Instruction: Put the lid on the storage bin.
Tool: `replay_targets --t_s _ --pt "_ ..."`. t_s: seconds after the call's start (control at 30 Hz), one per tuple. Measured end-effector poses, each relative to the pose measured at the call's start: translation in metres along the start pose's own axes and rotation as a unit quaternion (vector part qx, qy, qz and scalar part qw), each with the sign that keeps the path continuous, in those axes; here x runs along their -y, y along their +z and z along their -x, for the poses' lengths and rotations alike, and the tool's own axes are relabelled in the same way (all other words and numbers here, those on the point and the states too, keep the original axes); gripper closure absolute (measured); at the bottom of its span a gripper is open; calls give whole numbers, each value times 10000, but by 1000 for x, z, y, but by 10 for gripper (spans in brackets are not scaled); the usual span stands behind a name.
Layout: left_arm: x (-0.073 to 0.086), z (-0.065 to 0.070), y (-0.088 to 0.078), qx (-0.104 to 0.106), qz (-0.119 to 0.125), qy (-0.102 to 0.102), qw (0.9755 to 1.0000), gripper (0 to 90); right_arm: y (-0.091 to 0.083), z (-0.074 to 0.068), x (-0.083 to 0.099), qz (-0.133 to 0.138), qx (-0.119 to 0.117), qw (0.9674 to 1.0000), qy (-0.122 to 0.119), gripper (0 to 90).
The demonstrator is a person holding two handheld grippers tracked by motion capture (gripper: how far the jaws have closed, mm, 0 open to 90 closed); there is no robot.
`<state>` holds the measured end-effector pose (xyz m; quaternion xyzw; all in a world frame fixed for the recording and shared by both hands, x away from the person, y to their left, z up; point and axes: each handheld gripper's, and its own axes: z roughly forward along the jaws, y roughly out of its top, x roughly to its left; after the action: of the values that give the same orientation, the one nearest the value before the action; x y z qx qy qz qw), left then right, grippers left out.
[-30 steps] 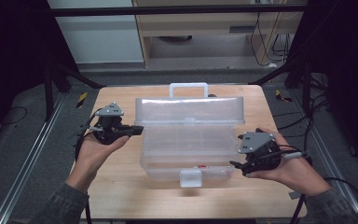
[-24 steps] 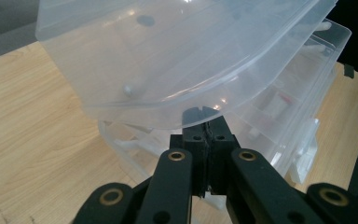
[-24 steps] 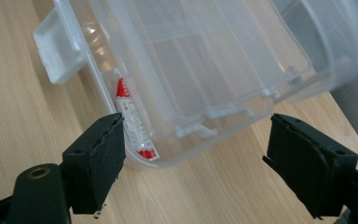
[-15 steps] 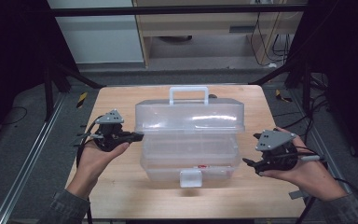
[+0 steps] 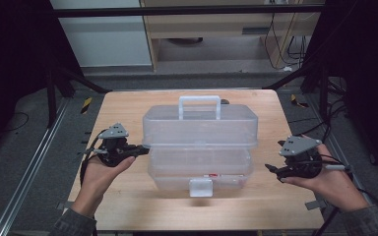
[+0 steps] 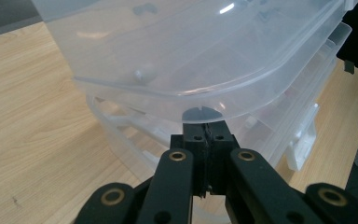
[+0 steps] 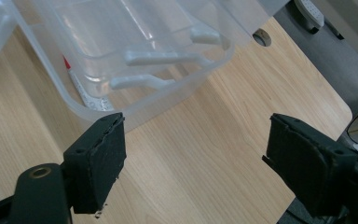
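step: closing the clear storage box mid-worktop | left tongs pressed together, tip under lid edge | right tongs spread, empty, beside box | next: probably seat lid, snap front latch

- Storage box: clear, colourless plastic with a milky sheen; whitish handle and front latch.
- Label strip inside the box: white with a red end.
- Bench: pale wood, fine straight grain.
- Left claw, right claw: matt black; brass-coloured rivets on the left one.
- Floor: grey.
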<state>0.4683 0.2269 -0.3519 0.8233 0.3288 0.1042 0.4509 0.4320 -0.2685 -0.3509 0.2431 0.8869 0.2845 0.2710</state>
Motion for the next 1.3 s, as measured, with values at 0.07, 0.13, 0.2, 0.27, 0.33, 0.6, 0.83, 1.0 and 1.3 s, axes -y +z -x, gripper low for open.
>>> replay_targets --t_s 0.07,0.13,0.2,0.27,0.33,0.6,0.83,1.0,1.3 --pt "3 0 -2 -43 9 -9 10000 894 1 2 3 10 27 10000 42 199" --pt "6 1 -3 -67 20 -14 10000 894 2 3 4 -7 35 9999 110 199" --pt "9 3 -3 -92 23 -20 10000 894 7 5 7 -18 50 9999 127 202" --pt "12 4 -2 -88 29 -40 9999 894 9 7 8 -33 56 9999 154 202" --pt "14 4 -2 -104 29 -46 9999 894 10 7 9 -49 57 9998 174 202" --pt "19 7 -2 -145 33 11 9999 893 17 8 19 -113 156 9993 316 205" --pt "23 7 -2 -129 25 2 9999 894 21 10 25 -139 220 9988 427 211" --pt "27 8 0 -103 21 -11 9999 893 23 11 28 -137 238 9985 465 212" --pt "35 9 1 -94 -20 -28 10000 893 25 11 31 -178 234 9982 525 213"
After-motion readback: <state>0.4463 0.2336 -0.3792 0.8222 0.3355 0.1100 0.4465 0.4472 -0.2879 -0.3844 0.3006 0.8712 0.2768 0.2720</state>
